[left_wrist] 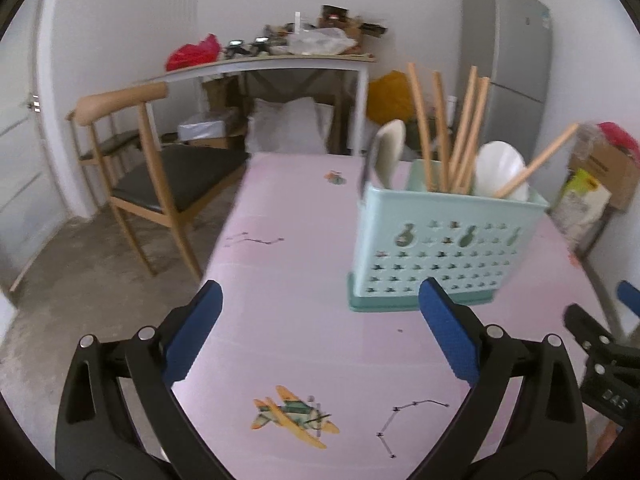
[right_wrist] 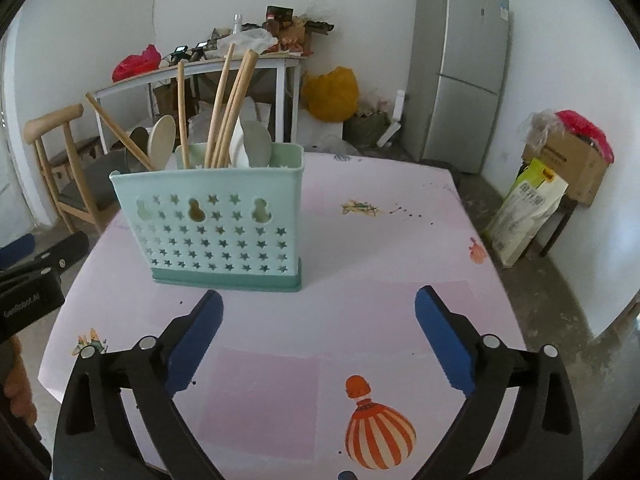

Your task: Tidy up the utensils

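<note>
The left gripper (left_wrist: 320,300) and the right gripper (right_wrist: 319,307) both hover with fingers spread wide, holding nothing.

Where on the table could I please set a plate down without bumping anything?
The table is bare right of the caddy, out to its right edge, and in front of it, toward the right gripper. In the left view, the stretch left of the caddy toward the chair is bare. The caddy itself is crowded with chopsticks and spoons.

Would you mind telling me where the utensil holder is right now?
The mint-green utensil holder stands upright on the pink table, left of centre in the right wrist view, ahead of the open right gripper.
</note>
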